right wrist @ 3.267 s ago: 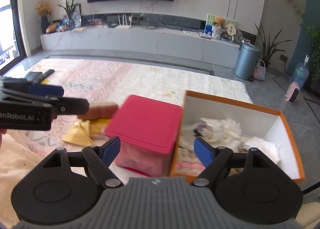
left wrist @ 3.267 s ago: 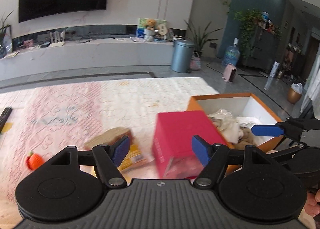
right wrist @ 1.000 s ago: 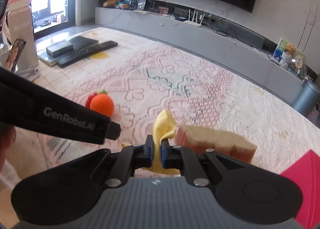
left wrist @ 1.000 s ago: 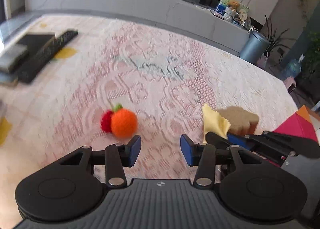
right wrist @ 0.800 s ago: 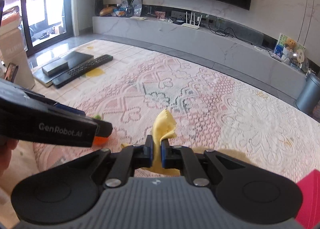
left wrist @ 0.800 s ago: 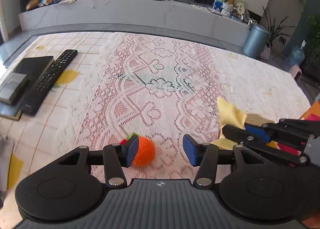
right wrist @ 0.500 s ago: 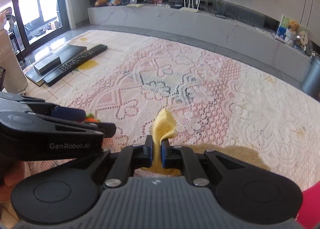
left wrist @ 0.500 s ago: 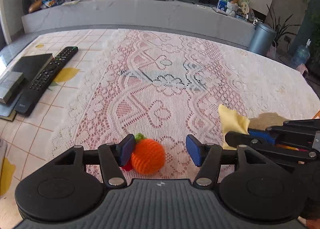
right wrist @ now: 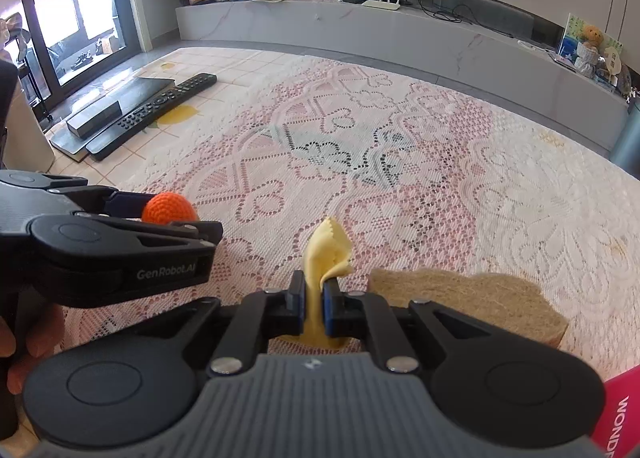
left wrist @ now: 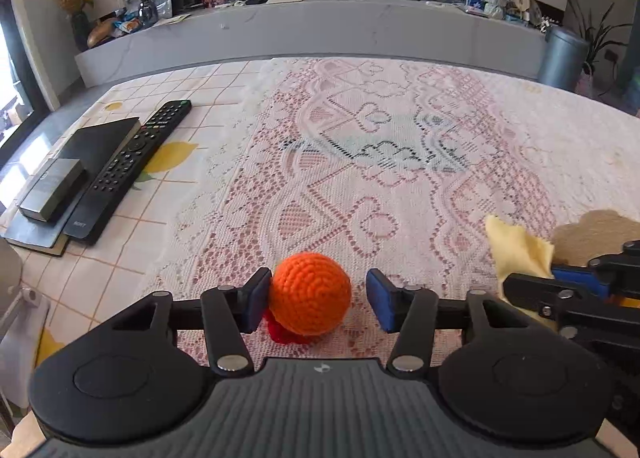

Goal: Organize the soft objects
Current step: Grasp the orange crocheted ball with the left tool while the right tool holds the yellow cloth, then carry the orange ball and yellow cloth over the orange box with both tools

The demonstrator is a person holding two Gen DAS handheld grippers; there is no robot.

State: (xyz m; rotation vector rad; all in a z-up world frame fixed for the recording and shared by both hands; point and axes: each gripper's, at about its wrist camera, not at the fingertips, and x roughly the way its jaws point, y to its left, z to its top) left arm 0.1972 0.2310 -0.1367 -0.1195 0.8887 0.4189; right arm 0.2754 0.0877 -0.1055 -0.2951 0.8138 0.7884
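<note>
An orange crochet ball [left wrist: 310, 292] with a red bit under it lies on the lace tablecloth [left wrist: 400, 157]. My left gripper [left wrist: 319, 293] straddles it with its jaws closing. The left pad touches the ball and a gap shows at the right pad. In the right wrist view the ball [right wrist: 170, 207] peeks above the left gripper's fingers. My right gripper [right wrist: 315, 298] is shut on a yellow cloth [right wrist: 328, 248], whose corner sticks up past the pads. A flat tan sponge-like piece [right wrist: 468, 302] lies just right of it.
A black remote [left wrist: 132, 165], a black flat box [left wrist: 92, 145] and a small grey box [left wrist: 52, 189] lie at the table's left edge. A red box corner [right wrist: 620, 418] shows at lower right. A person's hand [right wrist: 24, 342] holds the left gripper.
The left gripper came down and forward over the orange ball, which now sits between its jaws. The right gripper kept its hold on the yellow cloth.
</note>
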